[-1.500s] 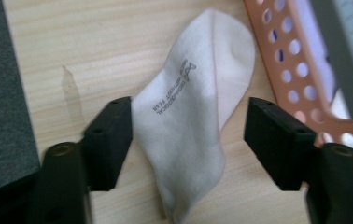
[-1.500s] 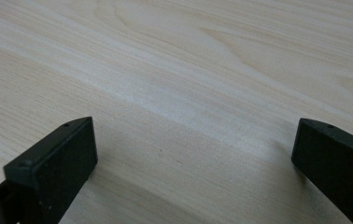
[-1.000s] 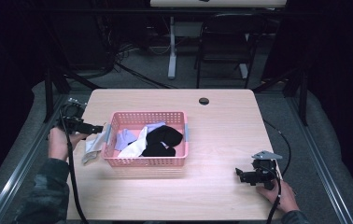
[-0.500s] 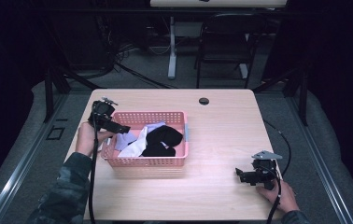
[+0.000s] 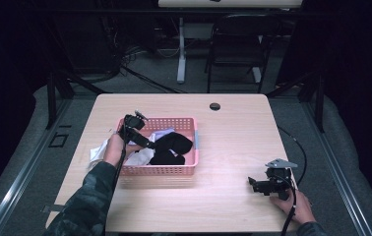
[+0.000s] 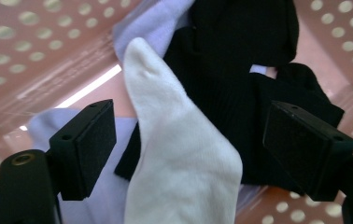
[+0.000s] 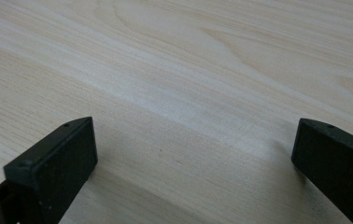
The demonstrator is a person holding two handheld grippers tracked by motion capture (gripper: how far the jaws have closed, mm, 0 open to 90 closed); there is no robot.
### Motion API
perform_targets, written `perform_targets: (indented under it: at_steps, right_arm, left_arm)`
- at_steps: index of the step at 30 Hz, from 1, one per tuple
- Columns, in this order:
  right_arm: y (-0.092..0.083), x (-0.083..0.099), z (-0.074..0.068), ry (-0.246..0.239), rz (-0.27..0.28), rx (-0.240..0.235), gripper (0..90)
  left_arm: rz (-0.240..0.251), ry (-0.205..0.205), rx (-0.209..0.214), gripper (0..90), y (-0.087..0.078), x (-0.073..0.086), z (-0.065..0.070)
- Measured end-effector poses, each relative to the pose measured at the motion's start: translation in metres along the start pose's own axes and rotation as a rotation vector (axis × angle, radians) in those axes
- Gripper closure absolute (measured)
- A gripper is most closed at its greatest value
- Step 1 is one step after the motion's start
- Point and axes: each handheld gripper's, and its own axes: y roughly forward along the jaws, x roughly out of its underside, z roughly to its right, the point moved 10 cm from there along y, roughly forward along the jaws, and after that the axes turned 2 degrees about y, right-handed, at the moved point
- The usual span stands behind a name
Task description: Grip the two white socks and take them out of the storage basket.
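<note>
In the high view the left gripper (image 5: 144, 142) sits left of centre of the frame, reaching down over the left rim of the pink basket (image 5: 174, 170) into its heap of socks; its jaws have just been closing a little, yet they stand released, with the white sock (image 6: 179, 158) lying between the pads and neither pad pressing on it; in the left gripper view that sock runs up the middle of the frame from the bottom edge, draped over a black sock (image 6: 240, 84) that spreads to the upper right, with a pale lilac sock (image 6: 156, 23) at the upper centre; the basket's perforated wall shows along the upper left; the right gripper (image 5: 254, 185) rests at the lower right of the high view on the wooden table (image 5: 233, 132), well apart from the basket, its jaws spread wide over bare wood with nothing between them.
</note>
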Motion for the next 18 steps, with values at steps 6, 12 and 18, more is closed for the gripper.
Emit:
perform_targets:
  at_steps: [6, 12, 18]
  right_arm:
    - [0.000, 0.000, 0.000, 0.000, 0.001, 0.000, 0.0]
    - [0.000, 0.000, 0.000, -0.004, -0.002, 0.000, 0.0]
    - [0.000, 0.000, 0.000, -0.004, -0.002, -0.002, 0.0]
  left_arm:
    - [-0.077, -0.022, 0.000, 29.5, 0.023, 0.005, 0.003]
    - [-0.132, -0.027, -0.012, 48.5, 0.031, 0.010, 0.000]
    - [-0.154, -0.021, -0.024, 69.4, 0.031, 0.013, -0.004]
